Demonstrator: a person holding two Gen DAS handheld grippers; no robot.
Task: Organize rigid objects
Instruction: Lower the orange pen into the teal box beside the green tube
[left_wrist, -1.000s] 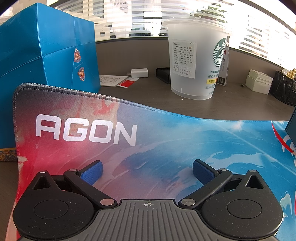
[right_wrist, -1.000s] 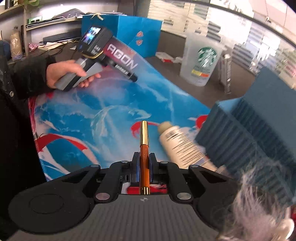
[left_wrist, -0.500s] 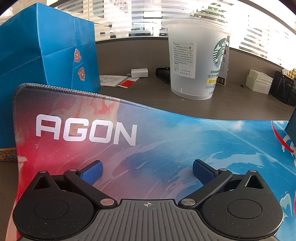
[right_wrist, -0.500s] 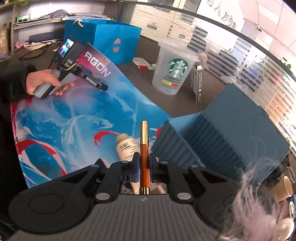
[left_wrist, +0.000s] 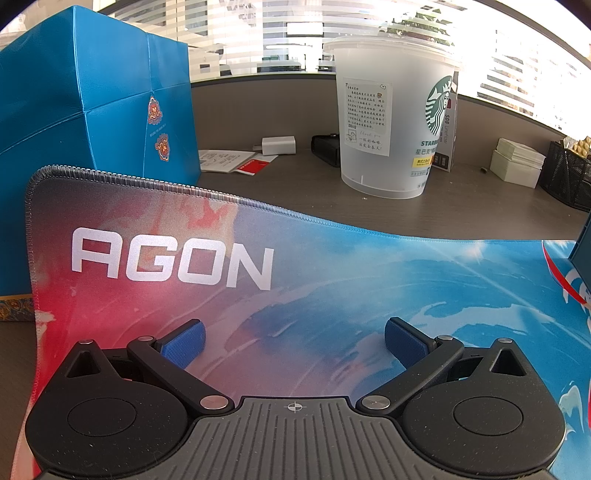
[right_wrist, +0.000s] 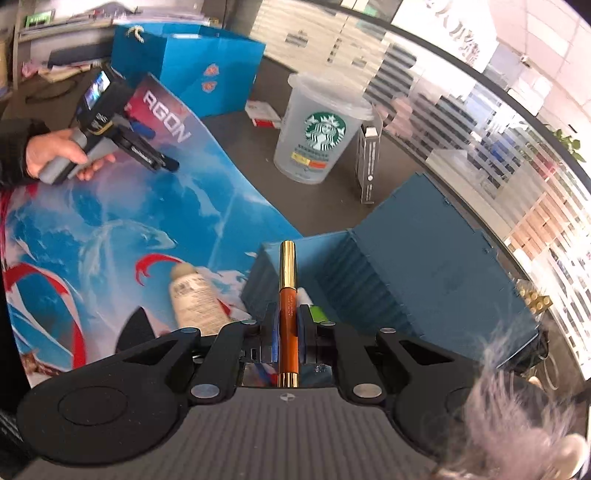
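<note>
1. Pen (right_wrist: 287, 314): we log a slim cylinder with a glossy orange-brown barrel, a gold cap and a gold end band. Its long axis runs straight forward along the fingers of the right gripper (right_wrist: 287, 334), cap end pointing away, above the near wall of the box.
2. Right gripper: we note the blue pads pressed on either side of the barrel, jaws narrow and gripping the pen mid-length.
3. Storage box (right_wrist: 424, 258): dark teal, rectangular, with ribbed inner walls and its lid standing open at the far side; it sits at the right edge of the mat.
4. Tube (right_wrist: 194, 299): cream, soft-looking, printed label, lying flat on the mat just left of the box, cap pointing away.
5. Desk mat (left_wrist: 332, 280): woven fabric with a stitched edge, blue-and-red print, white "AGON" lettering at its far left corner.
6. Left gripper (left_wrist: 293, 341): we find it low over the mat near that corner, jaws wide with nothing between the textured blue pads (left_wrist: 184, 341).
7. Cup (left_wrist: 391, 122): large frosted translucent plastic with a green logo, upright on the desk (left_wrist: 295, 184) beyond the mat's far edge.
8. Gift bag (left_wrist: 85, 92): bright blue creased paper, upright at the mat's far left corner.
</note>
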